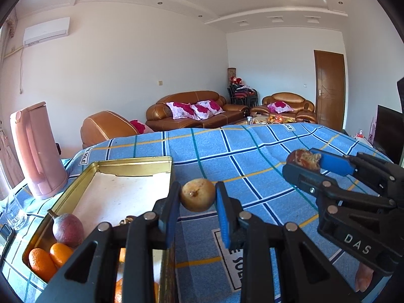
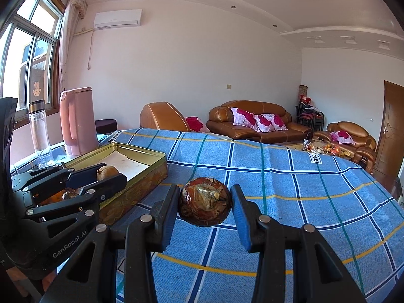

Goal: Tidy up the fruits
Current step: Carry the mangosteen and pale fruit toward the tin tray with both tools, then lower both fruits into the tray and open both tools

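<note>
My left gripper (image 1: 198,198) is shut on a small tan round fruit (image 1: 197,194), held above the blue checked cloth just right of the gold tin's corner. In the right wrist view that same left gripper (image 2: 108,174) and its tan fruit (image 2: 107,172) hang over the tin. My right gripper (image 2: 205,203) is shut on a dark brown glossy fruit (image 2: 204,203) above the cloth. From the left wrist view the right gripper (image 1: 306,160) with the brown fruit (image 1: 304,159) shows at the right. The gold tin (image 1: 137,162) holds a purple passion fruit (image 1: 67,229) and oranges (image 1: 41,263).
A pink kettle (image 1: 35,151) stands behind the tin at the left, with a clear glass bottle (image 2: 39,136) beside it by the window. A drinking glass (image 1: 15,212) sits at the left edge. The blue checked cloth (image 2: 290,189) stretches right. Sofas stand beyond.
</note>
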A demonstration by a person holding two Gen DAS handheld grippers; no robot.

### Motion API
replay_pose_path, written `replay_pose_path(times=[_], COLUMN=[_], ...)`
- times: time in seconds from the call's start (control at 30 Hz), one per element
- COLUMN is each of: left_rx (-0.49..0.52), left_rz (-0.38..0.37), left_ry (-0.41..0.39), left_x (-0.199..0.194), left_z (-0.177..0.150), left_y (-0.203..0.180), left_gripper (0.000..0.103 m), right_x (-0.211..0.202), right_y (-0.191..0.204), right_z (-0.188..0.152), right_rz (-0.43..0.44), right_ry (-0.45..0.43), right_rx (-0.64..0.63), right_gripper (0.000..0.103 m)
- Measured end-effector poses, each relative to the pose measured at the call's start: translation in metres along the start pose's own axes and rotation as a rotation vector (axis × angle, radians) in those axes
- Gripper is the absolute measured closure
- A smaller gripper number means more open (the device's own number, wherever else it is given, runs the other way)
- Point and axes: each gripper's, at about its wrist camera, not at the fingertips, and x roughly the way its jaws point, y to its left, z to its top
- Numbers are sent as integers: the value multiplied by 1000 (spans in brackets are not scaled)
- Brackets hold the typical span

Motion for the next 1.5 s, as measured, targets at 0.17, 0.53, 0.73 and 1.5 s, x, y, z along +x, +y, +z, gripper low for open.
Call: replay_pose_path(times=[0.17,0.53,0.73,1.5], left_rx=[-2,-16,-40,-115], left_rz=[13,64,95,203], left_ry=[-24,-38,-33,16], left_x=[-13,-33,-38,-47], left_z=[1,0,-2,-15], left_y=[8,33,52,118], left_gripper=[74,74,74,74], right_x=[-3,-7,-6,16], right_y=[16,45,62,129], right_z=[3,13,16,30], right_rz=[24,81,109,222], right_ry=[-2,-8,-8,14], right_rx=[-18,-53,-73,-134], right_gripper=[60,60,60,60])
